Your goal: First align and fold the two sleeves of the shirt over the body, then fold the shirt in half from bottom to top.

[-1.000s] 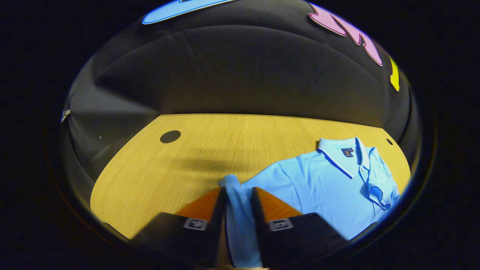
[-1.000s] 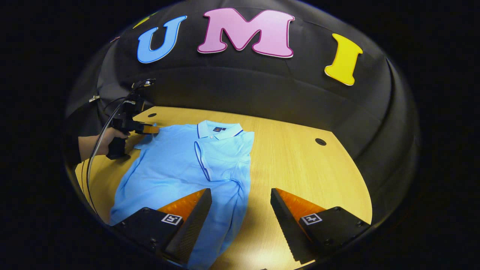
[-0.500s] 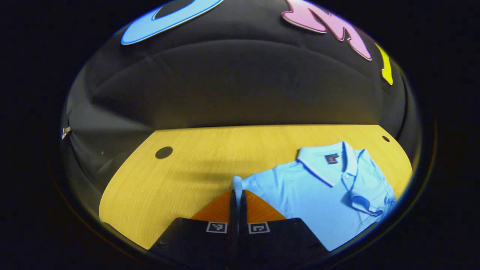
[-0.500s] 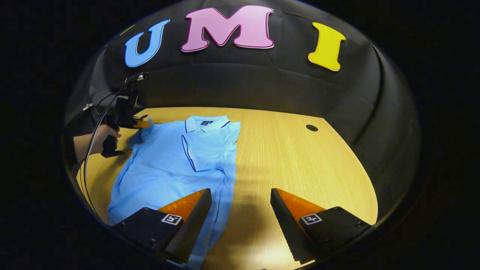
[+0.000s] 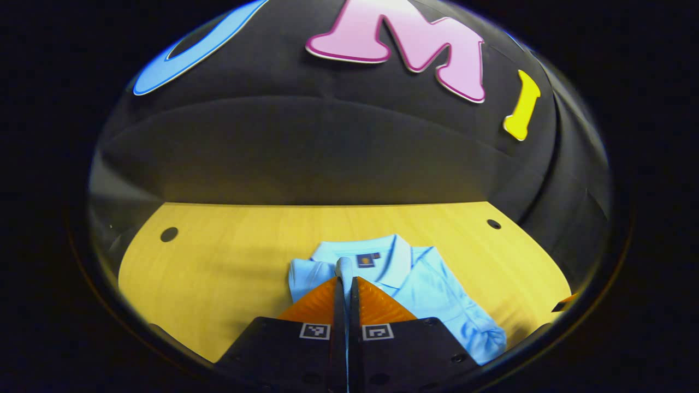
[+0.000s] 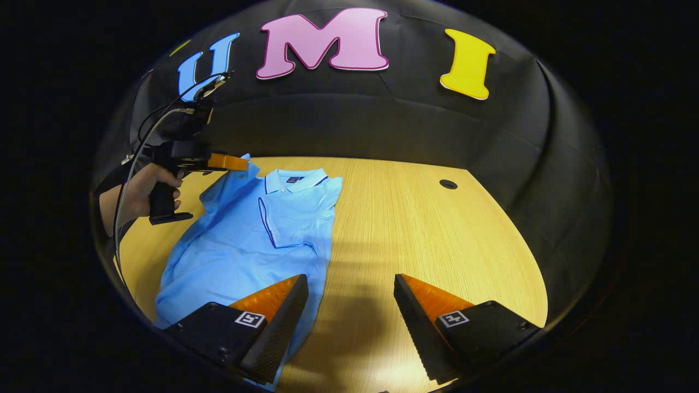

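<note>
A light blue polo shirt [image 6: 240, 240] lies on the wooden table [image 6: 426, 229], collar toward the far wall. One sleeve [image 6: 297, 215] is folded over the chest. My left gripper [image 5: 345, 281] is shut on the other sleeve's edge [image 5: 344, 267], with the collar [image 5: 377, 254] just beyond it. In the right gripper view that left gripper [image 6: 237, 162] is held by a hand [image 6: 144, 188] above the shirt's shoulder, and the sleeve [image 6: 229, 183] hangs lifted from it. My right gripper [image 6: 349, 284] stands open over bare table beside the shirt's hem, nothing between its fingers.
The table has round cable holes [image 6: 448, 184] [image 5: 169, 234] near its back corners. Black cloth walls close the booth behind and to the sides. Bare wood lies to the right of the shirt [image 6: 437, 256] in the right gripper view.
My left gripper closed on the sleeve, then lifted it and swung it toward the collar and the shirt's body. My right gripper stayed open and drifted slightly.
</note>
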Available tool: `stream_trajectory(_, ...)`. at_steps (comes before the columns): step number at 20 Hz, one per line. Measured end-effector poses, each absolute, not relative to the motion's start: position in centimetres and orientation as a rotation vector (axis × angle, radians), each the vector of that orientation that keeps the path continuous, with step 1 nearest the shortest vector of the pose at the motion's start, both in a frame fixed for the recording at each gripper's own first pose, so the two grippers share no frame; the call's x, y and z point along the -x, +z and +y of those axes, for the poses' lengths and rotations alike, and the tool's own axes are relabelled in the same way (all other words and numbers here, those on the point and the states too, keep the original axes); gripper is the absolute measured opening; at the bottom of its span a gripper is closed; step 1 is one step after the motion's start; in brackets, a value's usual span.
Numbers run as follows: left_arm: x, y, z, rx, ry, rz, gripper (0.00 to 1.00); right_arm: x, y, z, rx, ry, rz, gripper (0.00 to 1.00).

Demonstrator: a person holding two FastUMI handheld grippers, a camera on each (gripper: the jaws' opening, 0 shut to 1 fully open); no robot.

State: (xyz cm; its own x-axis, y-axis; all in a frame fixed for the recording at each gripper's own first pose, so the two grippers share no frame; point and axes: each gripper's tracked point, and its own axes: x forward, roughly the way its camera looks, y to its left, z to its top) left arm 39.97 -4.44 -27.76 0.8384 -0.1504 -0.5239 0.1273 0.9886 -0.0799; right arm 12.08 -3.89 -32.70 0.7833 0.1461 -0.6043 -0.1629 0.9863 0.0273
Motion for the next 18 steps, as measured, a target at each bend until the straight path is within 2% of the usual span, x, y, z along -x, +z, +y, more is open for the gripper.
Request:
stream_trajectory(2, -38.6, -28.2, -7.3, 0.091, -0.199, 0.589, 0.14, -11.6, -32.5, -3.8, 0.027, 0.164, 0.638, 0.98)
stream_trajectory(5, -36.0, -27.7, -9.2, 0.121, -0.262, 0.585, 0.59, -10.2, -32.1, -3.4, 0.015, 0.157, 0.634, 0.98)
stream_trajectory(7, -33.4, -26.8, -8.8, 0.095, -0.269, 0.572, 0.94, -8.9, -32.1, -2.7, 0.004, 0.156, 0.637, 0.98)
stream_trajectory(10, -27.1, -25.3, -6.7, 0.026, -0.211, 0.547, 0.98, -5.4, -31.6, -0.8, -0.02, 0.18, 0.64, 0.98)
stream_trajectory(14, -18.4, -24.5, -4.5, 0.033, -0.151, 0.548, 0.98, -1.3, -31.5, 1.2, -0.03, 0.21, 0.669, 0.99)
stream_trajectory(18, -10.7, -26.7, -2.7, 0.013, -0.093, 0.621, 0.97, 1.6, -32.2, 2.6, -0.047, 0.225, 0.697, 0.99)
